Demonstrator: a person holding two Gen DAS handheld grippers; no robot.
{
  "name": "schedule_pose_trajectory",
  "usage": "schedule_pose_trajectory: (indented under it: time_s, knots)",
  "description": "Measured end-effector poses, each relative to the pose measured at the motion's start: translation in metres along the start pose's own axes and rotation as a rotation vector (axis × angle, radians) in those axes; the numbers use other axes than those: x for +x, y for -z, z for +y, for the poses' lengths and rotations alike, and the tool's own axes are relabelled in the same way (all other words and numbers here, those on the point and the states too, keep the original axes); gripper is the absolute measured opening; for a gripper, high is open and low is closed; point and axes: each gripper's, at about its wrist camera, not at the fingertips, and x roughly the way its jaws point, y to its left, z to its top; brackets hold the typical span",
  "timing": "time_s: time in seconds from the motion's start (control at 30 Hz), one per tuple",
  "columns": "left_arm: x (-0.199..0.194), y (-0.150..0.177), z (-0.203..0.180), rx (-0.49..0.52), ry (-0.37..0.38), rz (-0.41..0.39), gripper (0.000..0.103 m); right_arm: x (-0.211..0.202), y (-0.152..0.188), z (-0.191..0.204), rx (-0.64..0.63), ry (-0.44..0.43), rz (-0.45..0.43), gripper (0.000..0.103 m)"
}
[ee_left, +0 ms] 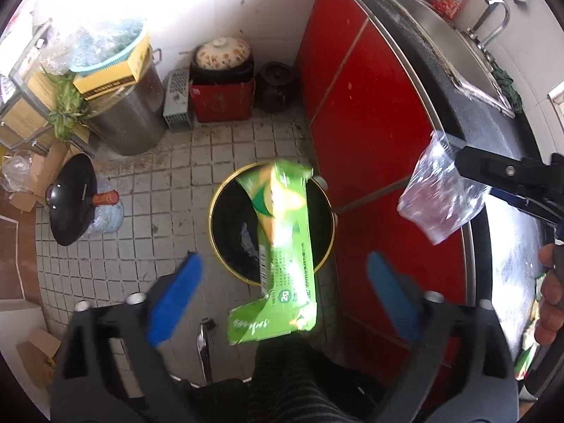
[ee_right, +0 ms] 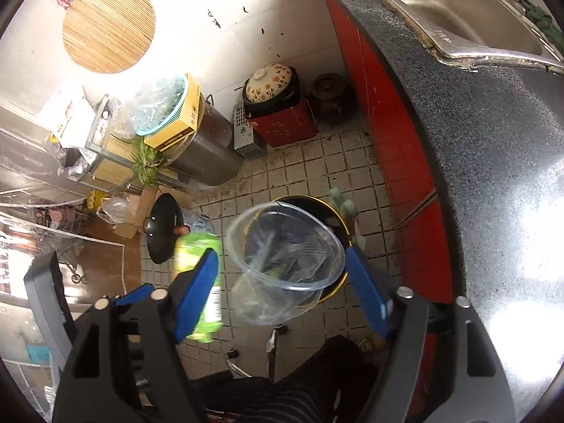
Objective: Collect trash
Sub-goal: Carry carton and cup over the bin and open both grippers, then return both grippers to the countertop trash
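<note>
A green snack wrapper (ee_left: pixel 282 246) hangs in the air between my open left gripper's (ee_left: pixel 285 294) blue fingers, over a black trash bin (ee_left: pixel 229 225) with a gold rim on the tiled floor. Nothing grips the wrapper. In the right wrist view my right gripper (ee_right: pixel 282 282) is open, and a clear plastic cup (ee_right: pixel 285 246) floats between its fingers above the same bin (ee_right: pixel 331 211). The wrapper (ee_right: pixel 201 275) shows there behind the left finger. The cup (ee_left: pixel 440 194) and the right gripper's tip also show at the right of the left wrist view.
A red cabinet front (ee_left: pixel 370 105) under a dark speckled counter (ee_right: pixel 493 141) with a steel sink (ee_right: pixel 476 24) runs along the right. A steel pot (ee_left: pixel 130 116), a red box with a ceramic pot (ee_left: pixel 222 84), a dark jar (ee_left: pixel 276 86), a black wok (ee_left: pixel 70 199) and cardboard stand on the floor behind.
</note>
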Motion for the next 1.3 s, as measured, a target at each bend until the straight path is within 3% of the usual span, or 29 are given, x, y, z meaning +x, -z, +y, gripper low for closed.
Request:
schedule_pose_trajectory:
  time_s: [0.03,0.1,0.27,0.33,0.4,0.53,0.7,0.8,0.93,1.1,1.3]
  knots:
    - [-0.002,-0.001,-0.002,-0.003,-0.021,-0.023,0.097,-0.006,-0.002,0.000,0.009,-0.011,-0.015,0.090]
    - [0.000,-0.005,-0.005,0.014,-0.053,-0.017,0.097,-0.023,-0.005,-0.003,0.019,-0.031,-0.056,0.096]
    - [-0.003,-0.016,-0.019,0.056,-0.115,-0.059,0.097,-0.100,0.007,-0.055,0.107,-0.037,-0.251,0.096]
    - [-0.004,-0.022,-0.033,0.088,-0.129,-0.085,0.097,-0.138,0.030,-0.097,0.170,0.037,-0.347,0.096]
    - [-0.003,-0.026,-0.056,0.150,-0.121,-0.097,0.097,-0.178,0.069,-0.150,0.266,0.177,-0.438,0.096]
    - [0.000,-0.026,-0.119,0.302,-0.063,-0.090,0.097,-0.253,0.181,-0.254,0.525,0.457,-0.542,0.096]
    - [-0.001,-0.008,-0.222,0.542,0.001,-0.095,0.097,-0.314,0.357,-0.347,0.892,0.709,-0.503,0.096]
    - [-0.005,0.015,-0.288,0.653,0.068,-0.075,0.097,-0.331,0.456,-0.370,1.113,0.772,-0.474,0.096]
    - [-0.010,0.051,-0.369,0.829,0.129,-0.059,0.097,-0.327,0.558,-0.378,1.344,0.774,-0.443,0.096]
    - [-0.013,0.113,-0.460,1.099,0.222,-0.045,0.097,-0.305,0.613,-0.377,1.435,0.739,-0.373,0.096]
    - [0.015,0.175,-0.525,1.320,0.209,0.010,0.097,-0.285,0.631,-0.382,1.381,0.717,-0.338,0.098]
